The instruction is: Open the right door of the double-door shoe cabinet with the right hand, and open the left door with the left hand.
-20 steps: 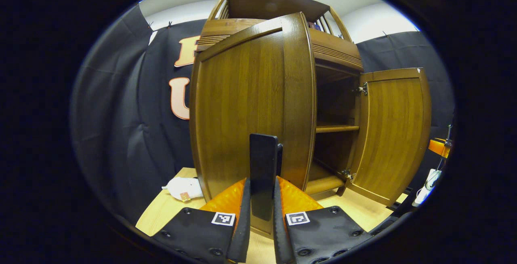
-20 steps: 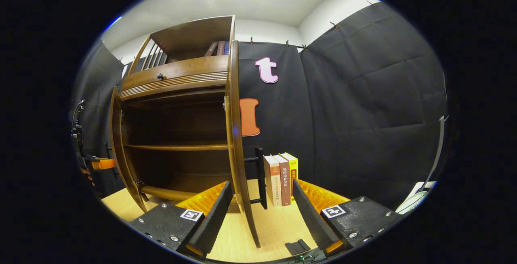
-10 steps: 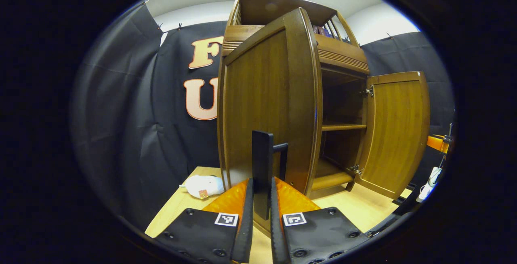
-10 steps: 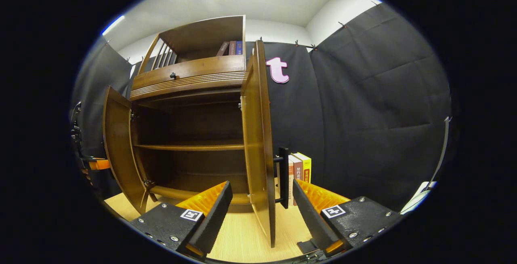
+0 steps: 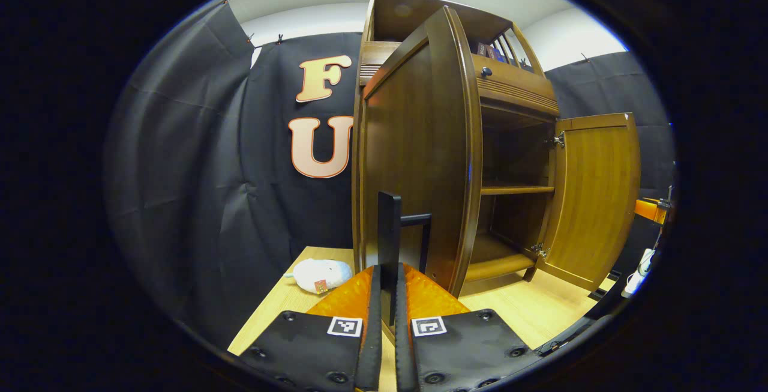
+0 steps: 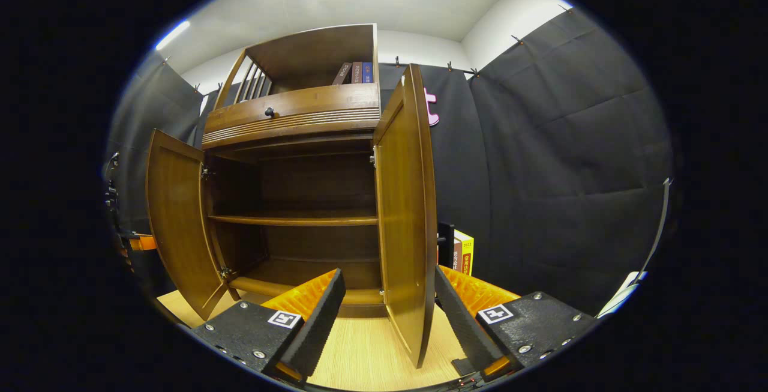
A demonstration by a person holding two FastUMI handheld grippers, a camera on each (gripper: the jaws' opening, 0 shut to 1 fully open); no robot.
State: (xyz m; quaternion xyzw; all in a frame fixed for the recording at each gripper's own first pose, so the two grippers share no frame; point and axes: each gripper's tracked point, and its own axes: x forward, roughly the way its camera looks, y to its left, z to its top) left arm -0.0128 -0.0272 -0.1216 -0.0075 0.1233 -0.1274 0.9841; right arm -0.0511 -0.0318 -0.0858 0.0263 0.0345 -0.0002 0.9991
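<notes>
Up close in the left gripper view, the left gripper (image 5: 384, 314) is pinched on the black handle (image 5: 389, 242) of the left door (image 5: 420, 158), both fingers pressing on the bar. That door stands swung wide, near edge-on to the camera. Beyond it a white soft toy (image 5: 318, 275) lies on the worktop (image 5: 522, 314) by the cabinet's side, and farther off the right door (image 5: 597, 197) hangs open past the inner shelf (image 5: 516, 189).

In the right gripper view, the right gripper (image 6: 390, 314) is spread wide, its fingers either side of the open right door's lower edge without touching it. Behind that door a few books (image 6: 463, 252) stand on the worktop. The cabinet (image 6: 294, 122) shows a bare interior, with more books on its top shelf.
</notes>
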